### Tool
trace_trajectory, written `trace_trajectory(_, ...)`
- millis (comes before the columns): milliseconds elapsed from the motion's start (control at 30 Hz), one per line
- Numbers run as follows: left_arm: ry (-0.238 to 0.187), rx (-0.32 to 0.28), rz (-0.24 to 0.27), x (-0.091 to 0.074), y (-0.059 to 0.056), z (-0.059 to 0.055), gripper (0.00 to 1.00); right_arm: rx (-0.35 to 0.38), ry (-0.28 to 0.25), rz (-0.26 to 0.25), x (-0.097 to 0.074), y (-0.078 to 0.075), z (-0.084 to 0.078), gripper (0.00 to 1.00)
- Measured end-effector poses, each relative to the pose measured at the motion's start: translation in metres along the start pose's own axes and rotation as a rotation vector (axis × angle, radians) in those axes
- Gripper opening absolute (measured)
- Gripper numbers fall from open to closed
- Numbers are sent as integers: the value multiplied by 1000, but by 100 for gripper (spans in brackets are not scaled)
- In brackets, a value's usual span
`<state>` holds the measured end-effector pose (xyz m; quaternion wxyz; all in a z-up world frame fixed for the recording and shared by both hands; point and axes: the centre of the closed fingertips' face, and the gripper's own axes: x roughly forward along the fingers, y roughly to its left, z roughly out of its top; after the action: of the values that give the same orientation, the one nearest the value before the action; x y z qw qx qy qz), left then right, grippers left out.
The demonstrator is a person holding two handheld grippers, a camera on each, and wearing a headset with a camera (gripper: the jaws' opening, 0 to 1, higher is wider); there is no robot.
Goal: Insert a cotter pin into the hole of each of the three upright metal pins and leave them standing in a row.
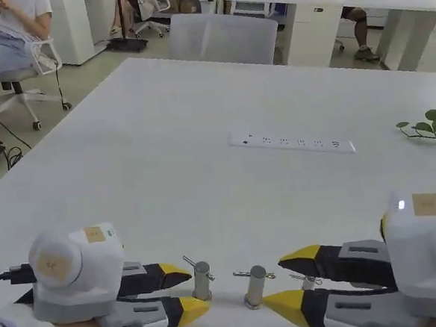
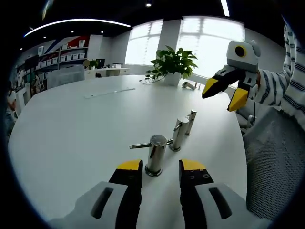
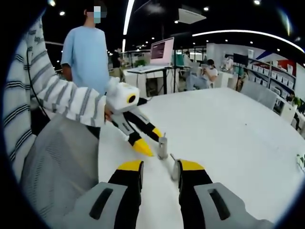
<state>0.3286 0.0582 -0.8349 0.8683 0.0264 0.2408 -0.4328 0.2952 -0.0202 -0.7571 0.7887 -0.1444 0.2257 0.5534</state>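
We noted left tool [image 2: 161,165] spread, nearest metal pin [image 2: 155,153] upright at its 12 o'clock, just ahead; right tool [image 3: 160,166], also spread, straddled the far pin [image 1: 310,283].

Honestly, nothing readable here. Lower left of the head view, the left gripper [image 1: 197,288] has a tan sticker [image 1: 94,234] on its white housing with a faint mark on it, way too small to make out. Same deal lower right: the right gripper [image 1: 273,279] carries a tan patch [image 1: 427,204] that looks blank. The power strip [image 1: 291,142] mid-frame has tiny dark marks, illegible. The red and blue wall graphic [image 2: 78,42], upper left of the left gripper view, is just blur.
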Motion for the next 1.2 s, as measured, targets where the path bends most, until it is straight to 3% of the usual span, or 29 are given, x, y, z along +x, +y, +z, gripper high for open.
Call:
trace_trajectory(333, -6, 40, 26, 8, 7, -1, 12, 8, 3, -22, -3, -4, -1, 30)
trace_trajectory(433, -4, 59, 24, 9, 5, -2, 12, 17, -1, -27, -4, -4, -1, 30)
trace_trajectory(600, -9, 29, 37, 8, 6, -2, 12, 29, -5, -36, -6, -4, -4, 30)
trace_trajectory(733, -4, 40, 44, 8, 5, -2, 12, 38, -8, -44, -9, -4, -6, 31)
trace_trajectory(1200, 8, 44, 107, 8, 7, -3, 11, 86, -28, -84, -22, -7, -18, 38)
